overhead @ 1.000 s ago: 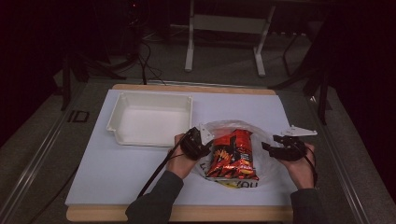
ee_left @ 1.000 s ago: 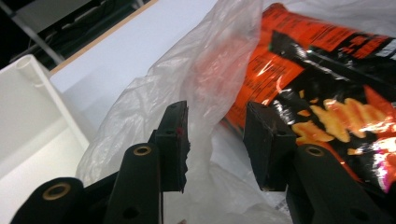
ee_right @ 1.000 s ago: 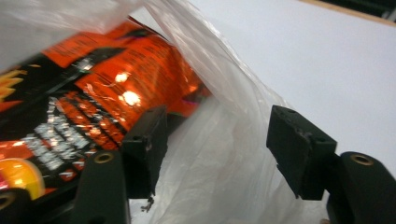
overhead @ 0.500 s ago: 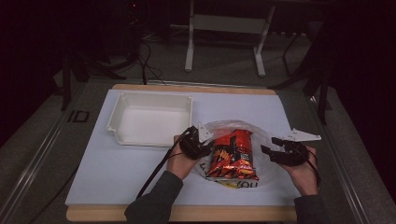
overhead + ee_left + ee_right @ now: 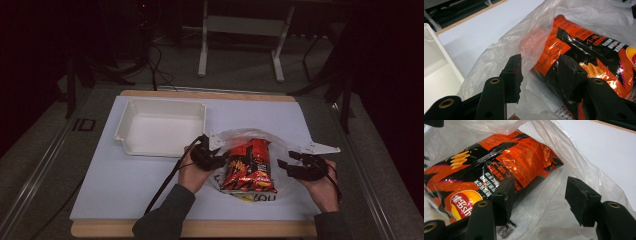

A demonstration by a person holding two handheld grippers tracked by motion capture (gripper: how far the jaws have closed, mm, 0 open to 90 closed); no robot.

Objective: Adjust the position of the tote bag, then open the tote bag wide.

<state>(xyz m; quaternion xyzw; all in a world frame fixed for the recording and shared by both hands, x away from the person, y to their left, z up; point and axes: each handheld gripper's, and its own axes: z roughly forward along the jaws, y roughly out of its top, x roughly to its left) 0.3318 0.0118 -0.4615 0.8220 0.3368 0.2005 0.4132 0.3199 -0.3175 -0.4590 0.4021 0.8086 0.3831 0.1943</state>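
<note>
An orange and black chip bag (image 5: 248,166) lies inside a clear plastic bag (image 5: 280,145) on the white mat. My left gripper (image 5: 214,156) sits at the plastic bag's left edge. Its jaws have just been opening. In the left gripper view the left gripper (image 5: 541,72) stands open with a fold of the plastic bag (image 5: 534,45) rising between the jaws, and the chip bag (image 5: 594,50) lies by the right jaw. My right gripper (image 5: 292,167) is at the bag's right side. The right gripper (image 5: 542,192) is open over loose film, beside the chip bag (image 5: 499,162); its jaws narrowed slightly.
A shallow white tray (image 5: 125,132) stands on the mat behind and left of the left hand. The mat (image 5: 125,185) covers a wooden board (image 5: 200,94). A cable (image 5: 165,182) trails from the left gripper toward the near edge.
The right hand has eased a little toward the near edge. The left hand, the chip bag and the tray are where they were.
</note>
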